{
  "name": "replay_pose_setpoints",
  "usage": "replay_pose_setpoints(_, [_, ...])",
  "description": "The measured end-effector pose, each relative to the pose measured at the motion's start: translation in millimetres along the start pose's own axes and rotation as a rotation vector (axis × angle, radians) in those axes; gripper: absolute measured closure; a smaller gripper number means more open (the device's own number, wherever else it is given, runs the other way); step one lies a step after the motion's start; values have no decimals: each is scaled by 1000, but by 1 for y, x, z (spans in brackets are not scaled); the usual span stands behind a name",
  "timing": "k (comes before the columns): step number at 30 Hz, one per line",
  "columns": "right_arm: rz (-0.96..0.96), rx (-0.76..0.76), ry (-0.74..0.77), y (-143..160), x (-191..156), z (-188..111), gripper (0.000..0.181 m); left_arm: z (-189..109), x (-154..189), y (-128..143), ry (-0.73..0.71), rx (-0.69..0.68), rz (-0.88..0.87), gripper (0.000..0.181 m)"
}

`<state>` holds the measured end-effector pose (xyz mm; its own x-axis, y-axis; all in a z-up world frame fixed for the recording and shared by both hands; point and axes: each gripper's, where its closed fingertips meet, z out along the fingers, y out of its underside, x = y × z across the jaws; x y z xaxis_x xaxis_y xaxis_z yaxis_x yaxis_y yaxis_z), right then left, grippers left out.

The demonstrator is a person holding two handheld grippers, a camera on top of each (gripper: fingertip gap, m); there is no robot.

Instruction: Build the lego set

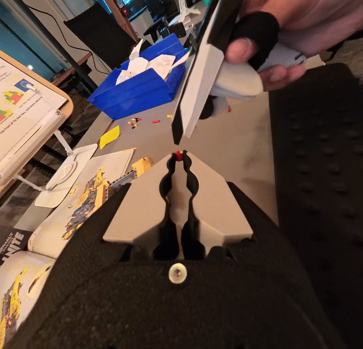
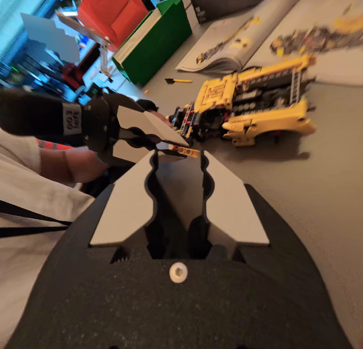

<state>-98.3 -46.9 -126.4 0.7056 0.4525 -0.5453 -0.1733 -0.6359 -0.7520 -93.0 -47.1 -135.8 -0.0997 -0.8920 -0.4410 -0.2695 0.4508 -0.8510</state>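
My left gripper (image 1: 178, 153) is shut on a short yellow beam with holes and a red pin (image 1: 178, 156); only its red end shows between the tips. In the right wrist view the left gripper (image 2: 184, 149) comes in from the left and holds the yellow beam (image 2: 191, 152) level above the table. My right gripper (image 2: 179, 154) is open, with the free end of the beam just beyond its fingertips. In the left wrist view the right gripper (image 1: 179, 136) hangs just above my left tips. The yellow and black model (image 2: 251, 111) lies on the table behind.
An open instruction booklet (image 2: 225, 45) lies behind the model, and a green box (image 2: 155, 45) stands to its left. A blue bin (image 1: 137, 92) holds paper, with small loose pieces (image 1: 135, 121) and a yellow panel (image 1: 110, 136) in front. A black mat (image 1: 318, 162) lies on the right. My left and right fingertips are right by each other.
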Motion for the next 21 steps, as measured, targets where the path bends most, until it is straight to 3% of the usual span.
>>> replay_pose_setpoints(2, [116,-19,-27,8,4,6,136,2,2,3,-2,-16,24,174])
replay_pose_setpoints(9, [204,-5,-63,13,7,12,140,6,9,8,1,-50,84,174])
replay_pose_setpoints(21, [244,-7,-92,18,17,8,164,5,10,8,8,-52,91,175])
